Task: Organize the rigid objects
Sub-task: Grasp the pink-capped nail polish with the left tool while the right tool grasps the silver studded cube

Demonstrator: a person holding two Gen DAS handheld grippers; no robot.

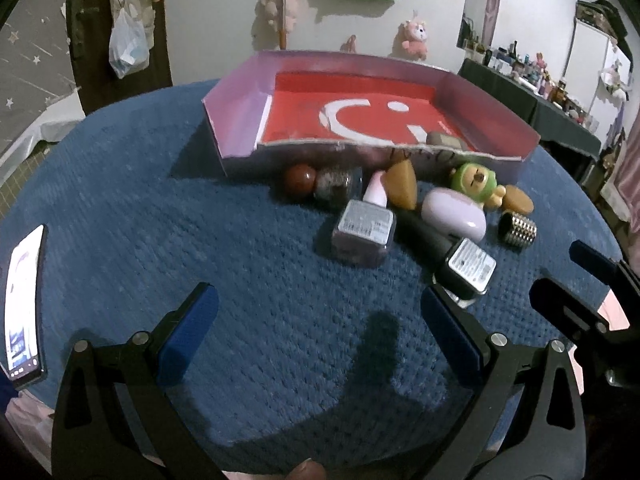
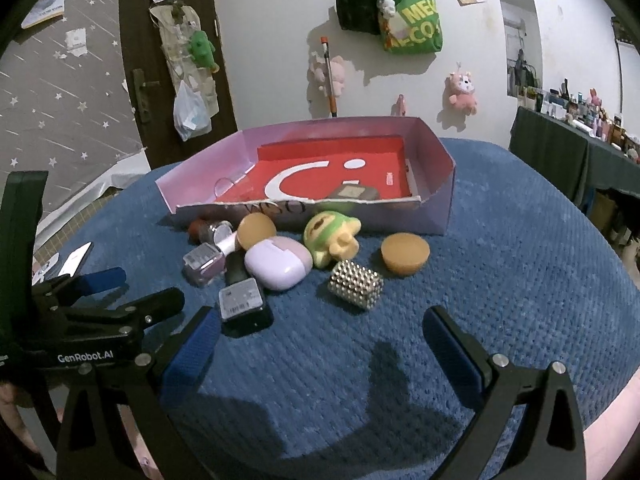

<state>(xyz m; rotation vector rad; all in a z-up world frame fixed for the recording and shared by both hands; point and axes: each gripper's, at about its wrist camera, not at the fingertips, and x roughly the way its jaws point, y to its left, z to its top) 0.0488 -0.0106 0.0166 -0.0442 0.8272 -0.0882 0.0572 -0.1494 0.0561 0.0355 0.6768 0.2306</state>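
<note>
1. I am looking at a dimly lit room with a bluish cast; the light is coming from above and behind the rig.
2. Both grippers are throwing dark shadows forward onto the blue cloth (image 1: 120,208), and the cardboard tray (image 2: 436,184) is shading the cloth on its left side.
3. The phone screen (image 1: 22,300) is glaring white, its content washed out.
4. The fisheye is bending the wall and table edges, with black vignetting in the corners.
5. Fine detail is looking soft and noisy, especially on the far shelves (image 1: 560,88).

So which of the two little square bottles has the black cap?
The dark bottle, the one lying closest to the grippers. Its black cap points toward the box. The other, a pinkish bottle, has a white cap.
</note>
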